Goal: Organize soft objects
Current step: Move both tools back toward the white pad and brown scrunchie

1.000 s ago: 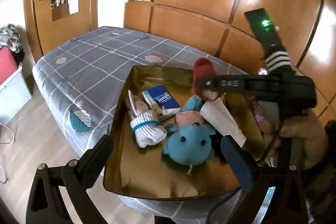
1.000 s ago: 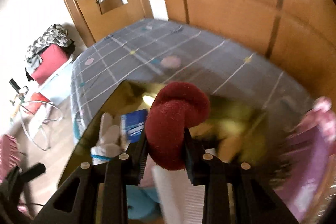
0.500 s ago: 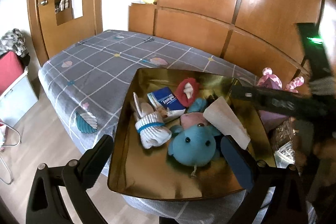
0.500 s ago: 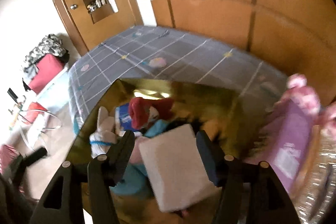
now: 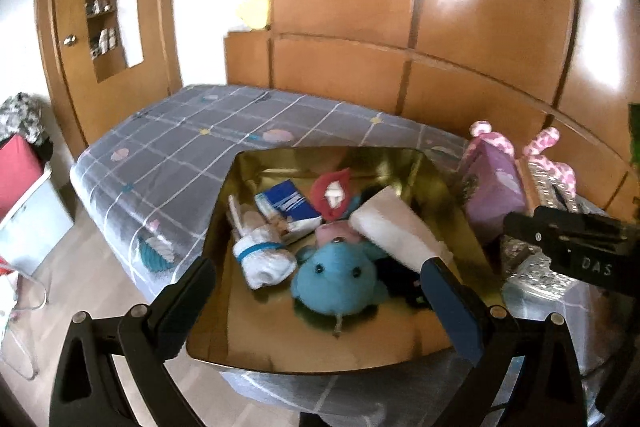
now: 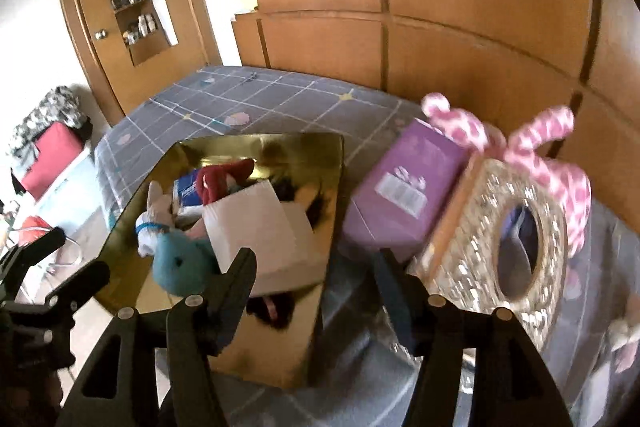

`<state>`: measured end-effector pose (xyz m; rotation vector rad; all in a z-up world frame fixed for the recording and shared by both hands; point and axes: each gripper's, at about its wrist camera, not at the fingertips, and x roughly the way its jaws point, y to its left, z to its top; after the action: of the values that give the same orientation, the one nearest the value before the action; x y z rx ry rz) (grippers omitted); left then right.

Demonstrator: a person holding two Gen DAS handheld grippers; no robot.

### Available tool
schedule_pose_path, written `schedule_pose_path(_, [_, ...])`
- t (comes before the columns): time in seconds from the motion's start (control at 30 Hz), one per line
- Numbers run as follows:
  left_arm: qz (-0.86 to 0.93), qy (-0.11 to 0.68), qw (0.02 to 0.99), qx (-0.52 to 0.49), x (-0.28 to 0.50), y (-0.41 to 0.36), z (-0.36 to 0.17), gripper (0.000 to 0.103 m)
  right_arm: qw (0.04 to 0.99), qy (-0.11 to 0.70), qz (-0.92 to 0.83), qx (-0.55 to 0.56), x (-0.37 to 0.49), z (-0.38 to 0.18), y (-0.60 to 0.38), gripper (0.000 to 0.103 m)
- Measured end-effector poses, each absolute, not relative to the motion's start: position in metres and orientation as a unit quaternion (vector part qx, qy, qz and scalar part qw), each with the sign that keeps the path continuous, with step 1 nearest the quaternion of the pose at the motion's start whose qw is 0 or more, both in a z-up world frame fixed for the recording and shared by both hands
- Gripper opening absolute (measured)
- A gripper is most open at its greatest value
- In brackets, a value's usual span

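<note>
A gold tray (image 5: pixel 248 339) on the bed holds a blue plush (image 5: pixel 340 279), a rolled white sock (image 5: pixel 262 255), a blue tissue pack (image 5: pixel 286 205), a red sock (image 5: pixel 332 193) and a white folded cloth (image 5: pixel 400 231). The tray also shows in the right wrist view (image 6: pixel 280 343), with the red sock (image 6: pixel 218 179) inside. My left gripper (image 5: pixel 316 291) is open and empty above the tray's near side. My right gripper (image 6: pixel 314 267) is open and empty, above the tray's right edge. A pink spotted plush (image 6: pixel 548 155) lies at the right.
A purple box (image 6: pixel 404 187) and a glittery tissue box (image 6: pixel 516 239) stand right of the tray on the grey checked bed (image 5: pixel 192 143). Wooden wardrobe panels (image 5: pixel 440 27) rise behind. A red bag (image 5: pixel 18 171) sits on the floor at left.
My right gripper opened and let the red sock fall into the tray, then drew back to the right. The left gripper stayed open.
</note>
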<state>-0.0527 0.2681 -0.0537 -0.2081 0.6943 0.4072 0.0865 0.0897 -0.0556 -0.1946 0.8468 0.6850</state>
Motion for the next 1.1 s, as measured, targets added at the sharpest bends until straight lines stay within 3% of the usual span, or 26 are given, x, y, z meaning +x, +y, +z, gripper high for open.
schedule_pose_path(0.1, [0.186, 0.326, 0.924, -0.077, -0.053, 0.253, -0.047, 0.102, 0.843, 0.405, 0.351, -0.053, 0.085, -0.056, 0.064, 0.068])
schedule_pose_path(1.1, [-0.029, 0.332, 0.941, 0.059, -0.011, 0.097, -0.028, 0.102, 0.900, 0.408, 0.014, 0.154, 0.122, -0.049, -0.275, 0.069])
